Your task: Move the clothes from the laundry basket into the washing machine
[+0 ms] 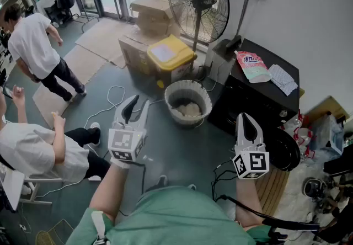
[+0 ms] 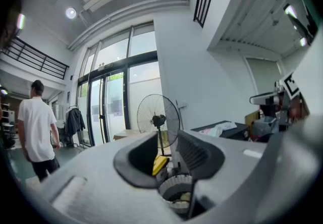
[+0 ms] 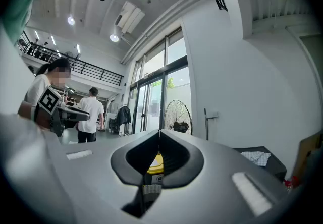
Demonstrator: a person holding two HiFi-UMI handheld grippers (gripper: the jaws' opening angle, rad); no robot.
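Clothes (image 1: 187,109): seen from the head view as a pale heap low inside the laundry basket (image 1: 172,95), set on the floor (image 1: 182,150) just left of the black washing machine (image 1: 259,103). No garment visible at the machine's round door (image 1: 285,153); on top of the machine, only a detergent pouch (image 1: 252,66) and a folded cloth (image 1: 283,79). Left gripper (image 1: 139,104) held level, short of the basket, fingers spread and empty. Right gripper (image 1: 246,120) held level in front of the machine, fingers pressed together on nothing.

Turning to the left gripper view: fingers (image 2: 194,152) plainly released, with only open air between them. Beyond the gap, the basket (image 2: 174,187) with a scrap of pale fabric inside, then a yellow-lidded bin (image 2: 160,164) and a standing fan (image 2: 158,119) behind. Well apart from the clothes, touching nothing.

Turning to the right gripper view: fingers (image 3: 176,160) clenched tip to tip, gripping nothing. Yellow-lidded bin (image 3: 155,162) glimpsed through the hollow under the tips, fan far behind.

Judged from all three: barely begun, perhaps not begun at all. Nothing lifted, nothing seen inside the drum, the visible load all in the basket. Left to do: reach down into the basket, close on the heap, carry it right to the door, push it in, and repeat until the basket is bare. Door open or closed: impossible to tell from above, so possibly one more step to allow for.
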